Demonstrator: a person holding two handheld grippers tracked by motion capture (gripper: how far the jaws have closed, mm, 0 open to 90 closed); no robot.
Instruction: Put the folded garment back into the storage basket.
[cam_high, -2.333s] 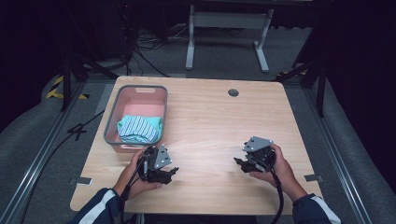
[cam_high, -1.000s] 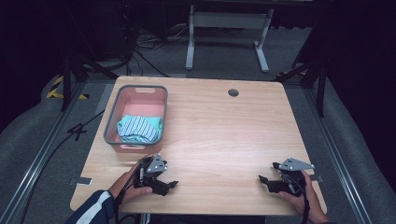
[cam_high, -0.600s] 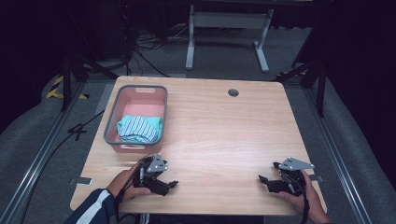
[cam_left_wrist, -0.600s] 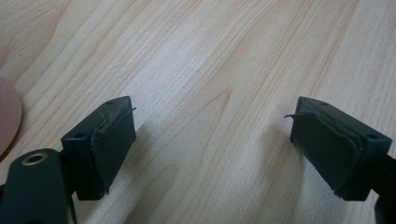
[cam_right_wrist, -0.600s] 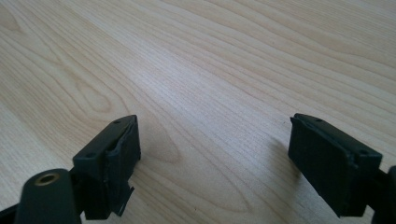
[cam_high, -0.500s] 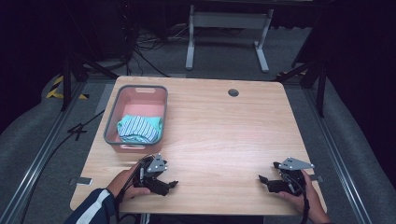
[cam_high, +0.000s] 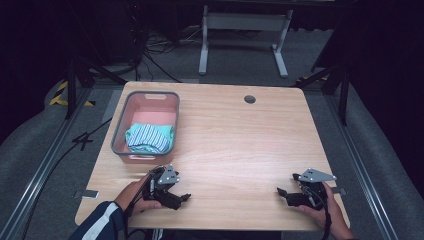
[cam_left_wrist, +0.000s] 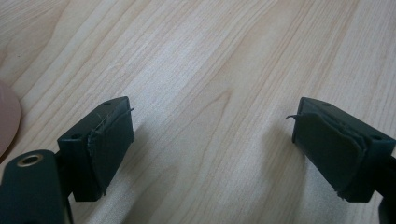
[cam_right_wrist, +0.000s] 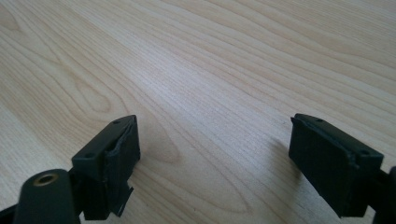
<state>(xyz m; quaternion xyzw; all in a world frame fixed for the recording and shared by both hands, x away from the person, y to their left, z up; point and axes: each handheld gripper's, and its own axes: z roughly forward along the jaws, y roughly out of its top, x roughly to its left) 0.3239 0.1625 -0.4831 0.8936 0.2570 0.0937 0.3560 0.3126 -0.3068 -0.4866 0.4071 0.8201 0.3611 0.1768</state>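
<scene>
Both grippers, left (cam_high: 176, 196) and right (cam_high: 286, 194), drawn back from the pink plastic basket (cam_high: 121, 128) (striped cloth (cam_high: 148, 138) inside); fingers spread, nothing grasped.

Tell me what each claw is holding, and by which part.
Nothing. The left claw and right claw are both open over bare table; the striped cloth lies in the bin.

Cloth (cam_high: 148, 137) in basket (cam_high: 119, 131), table's (cam_high: 240, 145) left.
</scene>
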